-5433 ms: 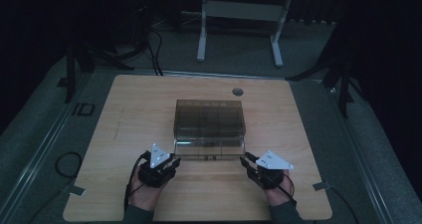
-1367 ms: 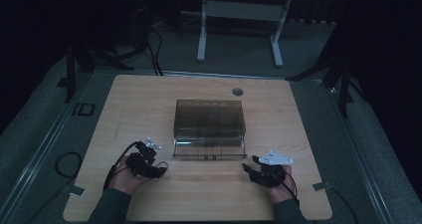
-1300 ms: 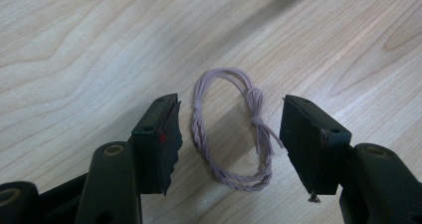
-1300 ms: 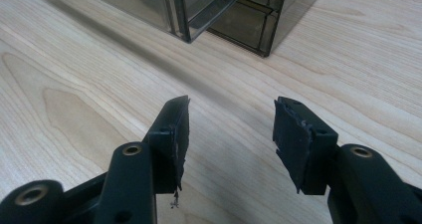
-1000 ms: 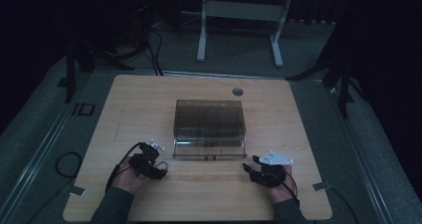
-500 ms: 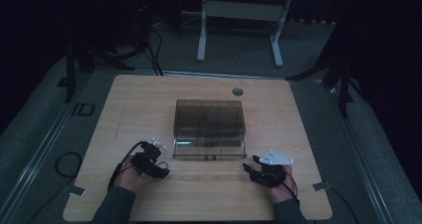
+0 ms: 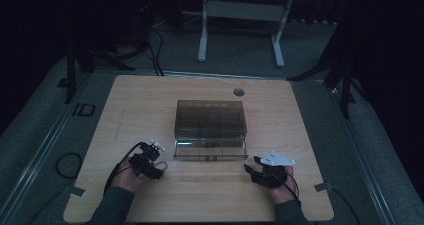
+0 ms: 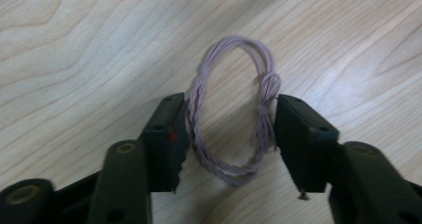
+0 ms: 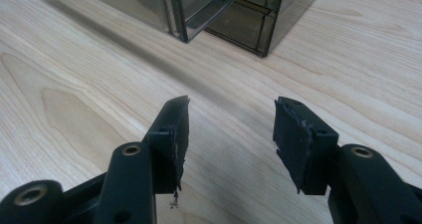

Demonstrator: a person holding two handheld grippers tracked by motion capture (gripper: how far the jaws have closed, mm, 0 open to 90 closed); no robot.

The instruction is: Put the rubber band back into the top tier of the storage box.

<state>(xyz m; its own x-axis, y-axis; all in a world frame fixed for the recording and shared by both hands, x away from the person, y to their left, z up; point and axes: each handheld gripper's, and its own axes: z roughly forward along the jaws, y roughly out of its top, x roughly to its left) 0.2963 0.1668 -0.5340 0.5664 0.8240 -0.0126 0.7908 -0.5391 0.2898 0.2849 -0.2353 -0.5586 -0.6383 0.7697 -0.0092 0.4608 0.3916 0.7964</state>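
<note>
Step in hand: by judgement, picking up the coil of thin cord (image 8: 233, 122) from the wooden table (image 7: 150, 100) with the left gripper (image 8: 231, 129).

Left gripper: pointed down at the table, jaws half apart and just closing in. The left pad touches or all but touches one side of the loop; the right pad stands just beside the knotted side. Whether either presses yet cannot be told, so no firm grip is recorded.

Cord, place: flat on the table, directly between the left gripper's jaws, its far end reaching beyond the fingertips. The near end sags slightly below the pads' front edge.

Cord, form: pale twisted strands wound into an oval, tied off with a small knot on the side nearest the right pad.

Right gripper (image 9: 231, 134): jaws apart, nothing between them, bare table beneath. Ahead of it stands the smoky clear drawer box (image 9: 224, 10), one drawer part open.

Box from above: in the high view the box (image 7: 210, 127) sits ahead of both hands, between them.

Advice, closing: squeeze until both sides of the loop gather into one bundle; a slack grip would likely let strands slip.

Advice, depth: keep the tips close to the table so the lower strands are caught.

Advice, lifting: rise straight up before carrying.

Risk: the knot may ride off the pad.
</note>
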